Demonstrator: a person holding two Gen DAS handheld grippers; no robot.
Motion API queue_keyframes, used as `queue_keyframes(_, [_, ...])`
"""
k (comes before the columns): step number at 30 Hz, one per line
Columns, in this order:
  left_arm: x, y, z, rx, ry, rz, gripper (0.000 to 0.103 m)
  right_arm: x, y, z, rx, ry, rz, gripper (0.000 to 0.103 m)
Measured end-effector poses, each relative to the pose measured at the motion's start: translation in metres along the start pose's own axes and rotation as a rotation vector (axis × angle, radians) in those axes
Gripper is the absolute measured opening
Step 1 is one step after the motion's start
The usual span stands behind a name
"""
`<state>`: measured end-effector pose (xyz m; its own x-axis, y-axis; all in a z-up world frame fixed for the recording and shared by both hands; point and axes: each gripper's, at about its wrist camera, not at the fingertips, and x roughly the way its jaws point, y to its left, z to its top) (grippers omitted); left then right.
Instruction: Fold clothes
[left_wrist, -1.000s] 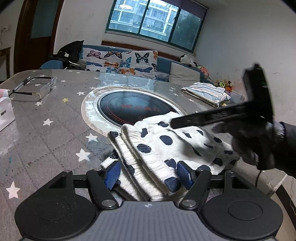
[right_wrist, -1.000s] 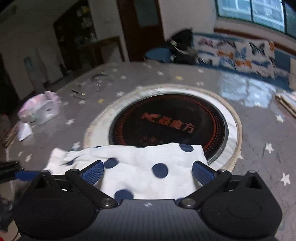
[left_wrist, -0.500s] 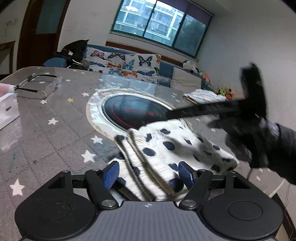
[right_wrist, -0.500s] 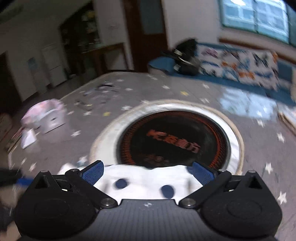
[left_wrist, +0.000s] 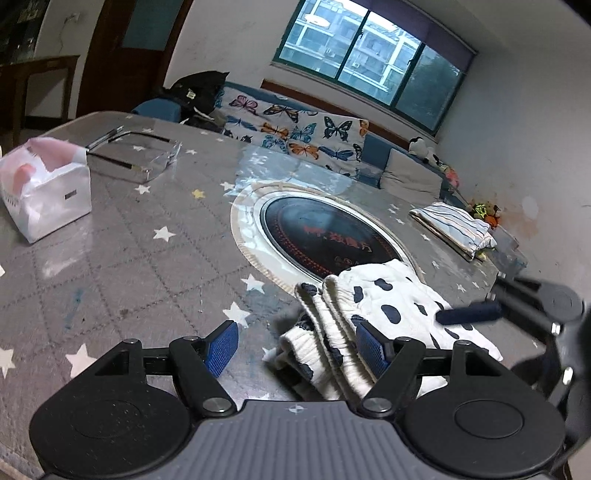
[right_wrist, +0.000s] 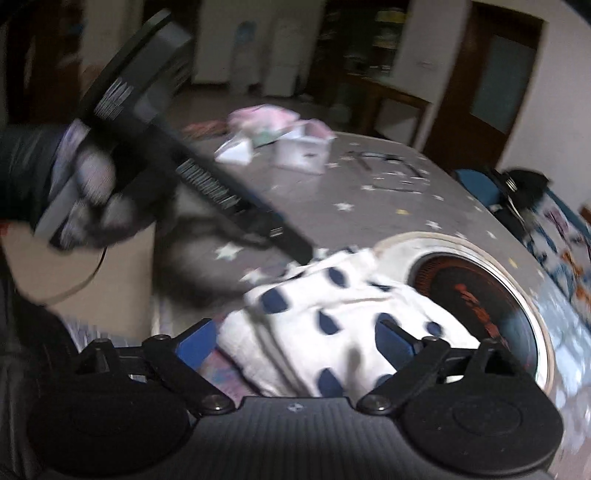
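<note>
The spotted garment (left_wrist: 384, 306) at five o'clock is soft ribbed cloth, lying on a glossy star-printed table cover (left_wrist: 155, 258), beside a shiny black glass hob (left_wrist: 325, 236) toward one o'clock.

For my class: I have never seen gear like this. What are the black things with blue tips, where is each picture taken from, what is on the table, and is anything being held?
There is no robot. A person holds a hand-held two-finger tool in each hand, and each tool carries a wide-angle camera looking along its blue-padded fingers.

The left tool's view shows the left gripper open, over the edge of a folded white garment with navy dots. The blurred right tool's view shows the right gripper over the same garment, its jaws closing but not yet pinching it.

On the star-patterned table are also a round dark cooktop, a folded striped cloth, a white bag and a clear tray.

Nothing is held.
</note>
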<state>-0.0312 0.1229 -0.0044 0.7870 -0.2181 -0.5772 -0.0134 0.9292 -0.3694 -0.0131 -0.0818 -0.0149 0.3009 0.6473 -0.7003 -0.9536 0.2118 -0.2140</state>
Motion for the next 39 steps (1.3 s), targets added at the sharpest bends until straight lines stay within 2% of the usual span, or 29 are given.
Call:
queue_keyframes(3, [0.002, 0.002, 0.001, -0.036, 0.016, -0.011, 0.077, 0.009, 0.017, -0.001, -0.087, 0.042, -0.010, 0.089])
queue_keyframes(7, [0.000, 0.002, 0.001, -0.080, 0.022, -0.037, 0.085, 0.023, 0.031, 0.001, -0.170, 0.109, -0.068, 0.072])
queue_keyframes(8, [-0.001, 0.001, 0.001, -0.094, 0.026, -0.044, 0.085, 0.025, 0.032, 0.002, -0.170, 0.115, -0.071, 0.070])
queue_keyframes(10, [-0.001, 0.002, 0.000, -0.135, 0.032, -0.061, 0.087, 0.026, 0.033, 0.003, -0.150, 0.110, -0.067, 0.057])
queue_keyframes(13, [-0.002, 0.006, 0.001, -0.227, 0.044, -0.084, 0.091, 0.022, 0.028, 0.003, -0.099, 0.083, -0.064, 0.045])
queue_keyframes(16, [0.000, 0.009, 0.002, -0.327, 0.054, -0.105, 0.092, 0.015, 0.018, 0.004, -0.039, 0.042, -0.067, 0.038])
queue_keyframes(22, [0.005, 0.014, -0.001, -0.508, 0.072, -0.137, 0.093, 0.001, 0.000, 0.006, 0.059, -0.030, -0.078, 0.030])
queue_keyframes(32, [0.023, 0.027, -0.025, -0.840, 0.118, -0.268, 0.097, -0.012, -0.020, 0.005, 0.172, -0.102, -0.089, 0.028])
queue_keyframes(34, [0.029, 0.029, -0.026, -0.870, 0.127, -0.278, 0.097, -0.012, -0.021, 0.003, 0.181, -0.106, -0.082, 0.028])
queue_keyframes(39, [0.038, 0.030, -0.021, -0.848, 0.122, -0.278, 0.094, -0.014, -0.010, -0.005, 0.153, -0.105, -0.031, 0.028])
